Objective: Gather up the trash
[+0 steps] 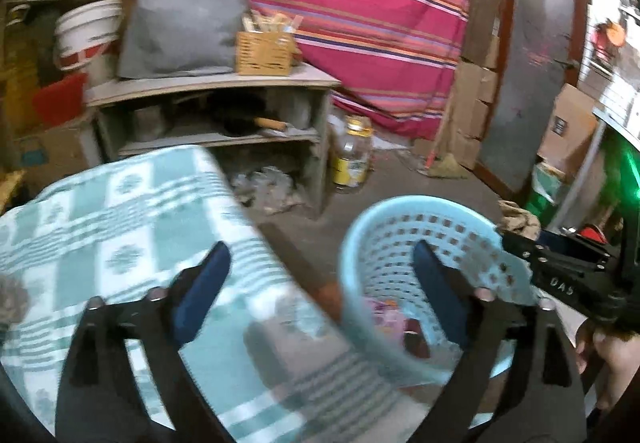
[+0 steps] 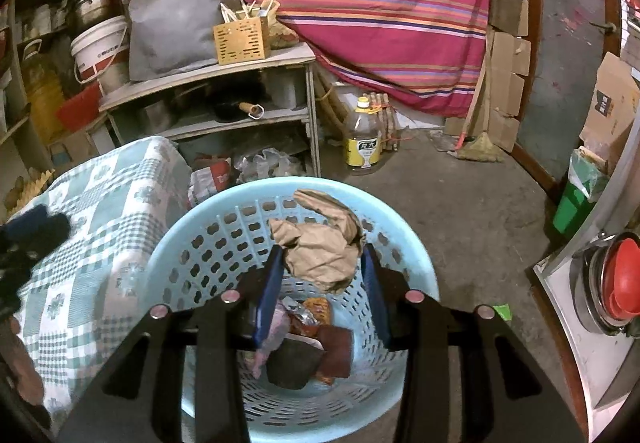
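Right gripper (image 2: 322,285): jaws clamped on a crumpled brown paper (image 2: 320,243), held directly above the open mouth of the light blue basket (image 2: 168,243), not yet let go. Left gripper (image 1: 320,275): jaws spread wide with nothing between them, hovering over the near corner of the checked tablecloth (image 1: 120,211), with the basket just beside that edge of the table. Basket stands on the floor against the table's side. Inside it, at the bottom, lie several pieces already: a pink wrapper (image 2: 276,323), an orange-red packet (image 2: 316,313), a dark reddish piece (image 2: 336,355) and a dark lump (image 2: 288,363). Judgement: task well under way; the paper drop is the step in hand, and it needs only a release, since nothing blocks the fall. One blurred grey-brown patch (image 1: 280,339) shows on the cloth ahead of the left gripper; whether it is trash cannot be told. Further out: a shelf unit (image 2: 208,83) with crumpled plastic bags (image 2: 264,163) at its foot, a large oil bottle (image 2: 363,139) on the floor, a striped cloth (image 2: 360,3) behind, and a green bin (image 2: 572,207) near the right wall.
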`<act>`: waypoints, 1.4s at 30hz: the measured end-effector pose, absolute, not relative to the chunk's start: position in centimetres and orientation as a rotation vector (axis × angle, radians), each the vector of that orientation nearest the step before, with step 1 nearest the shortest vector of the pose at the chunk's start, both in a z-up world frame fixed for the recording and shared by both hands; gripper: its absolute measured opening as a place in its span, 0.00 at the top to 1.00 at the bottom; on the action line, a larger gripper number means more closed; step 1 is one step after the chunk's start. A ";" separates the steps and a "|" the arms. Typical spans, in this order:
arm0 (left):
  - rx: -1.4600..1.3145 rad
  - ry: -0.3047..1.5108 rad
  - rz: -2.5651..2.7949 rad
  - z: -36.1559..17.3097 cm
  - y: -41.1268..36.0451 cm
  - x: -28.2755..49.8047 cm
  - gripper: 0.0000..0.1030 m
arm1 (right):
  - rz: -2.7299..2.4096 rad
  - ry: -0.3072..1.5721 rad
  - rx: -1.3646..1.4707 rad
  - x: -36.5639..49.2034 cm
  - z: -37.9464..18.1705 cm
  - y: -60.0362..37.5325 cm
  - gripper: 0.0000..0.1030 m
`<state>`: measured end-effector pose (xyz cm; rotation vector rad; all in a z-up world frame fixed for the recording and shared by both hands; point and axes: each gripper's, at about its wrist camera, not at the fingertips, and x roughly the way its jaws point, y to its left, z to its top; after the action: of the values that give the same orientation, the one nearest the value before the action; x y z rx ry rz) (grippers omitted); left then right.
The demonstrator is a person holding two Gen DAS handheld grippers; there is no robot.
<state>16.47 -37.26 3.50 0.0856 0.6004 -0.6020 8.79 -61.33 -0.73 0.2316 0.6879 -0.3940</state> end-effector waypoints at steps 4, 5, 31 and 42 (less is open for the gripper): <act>0.094 0.587 -0.524 4.2 -32.9 17.0 0.05 | -0.419 0.677 0.229 9.2 -0.5 -60.6 0.29; 0.102 0.581 -0.499 4.4 -31.7 17.0 0.05 | -0.422 0.682 0.223 9.5 -0.5 -60.2 0.29; 0.063 0.646 -0.098 1.2 -5.1 22.1 0.10 | -0.225 0.724 0.098 17.4 0.2 -42.8 0.16; 0.047 0.752 -0.123 -1.2 -3.4 24.7 0.84 | -0.151 0.741 0.067 19.6 0.0 -38.4 0.16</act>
<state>24.68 -3.42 -1.19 0.0474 0.7515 -0.1225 19.59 -38.40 -0.03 0.0674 0.7408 -0.1509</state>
